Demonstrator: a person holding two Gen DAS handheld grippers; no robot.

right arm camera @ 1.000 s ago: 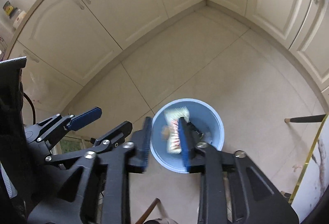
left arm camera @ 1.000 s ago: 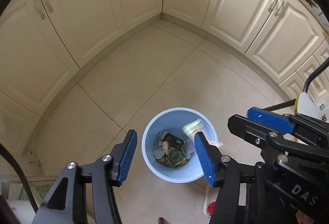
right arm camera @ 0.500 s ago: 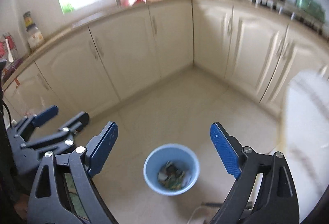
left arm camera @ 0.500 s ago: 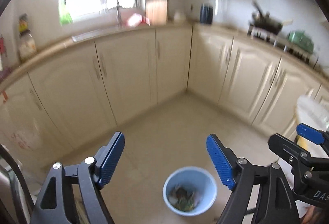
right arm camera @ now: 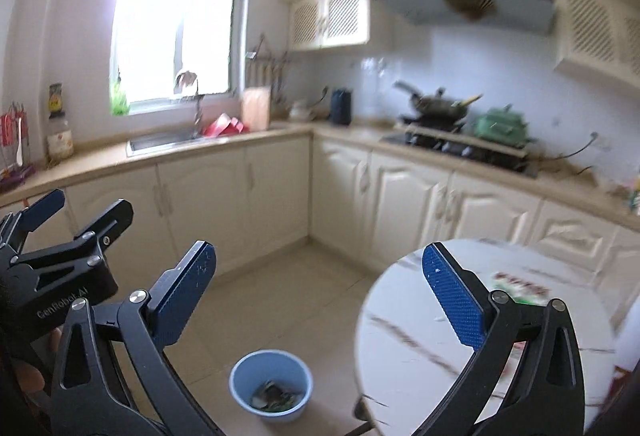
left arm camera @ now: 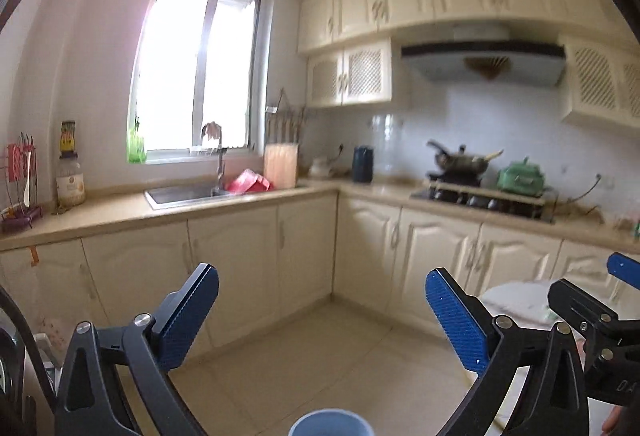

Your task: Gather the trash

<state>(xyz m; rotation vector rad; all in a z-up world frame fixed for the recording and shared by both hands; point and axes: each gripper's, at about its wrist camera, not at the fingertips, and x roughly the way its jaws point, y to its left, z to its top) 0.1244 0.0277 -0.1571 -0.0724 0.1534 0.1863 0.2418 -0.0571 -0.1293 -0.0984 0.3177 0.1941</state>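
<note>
A light blue bin (right arm camera: 271,384) stands on the tiled floor with several pieces of trash in it; only its rim (left arm camera: 331,423) shows at the bottom of the left wrist view. My right gripper (right arm camera: 320,294) is open and empty, raised well above the bin. My left gripper (left arm camera: 322,320) is open and empty, also raised and level with the room. A green and red wrapper (right arm camera: 522,290) lies on the round white marble table (right arm camera: 420,320) at the right. The left gripper (right arm camera: 60,212) also shows at the left edge of the right wrist view.
Cream cabinets line the walls in an L shape under a counter (left arm camera: 120,210) with a sink (left arm camera: 184,192) and a stove with a wok (left arm camera: 460,160). A window (left arm camera: 196,72) is at the back. The right gripper (left arm camera: 616,284) shows at the left wrist view's right edge.
Both grippers tilted up from looking down into the bin to looking across the kitchen. The right gripper opened wide and its wrapper dropped into the bin.
</note>
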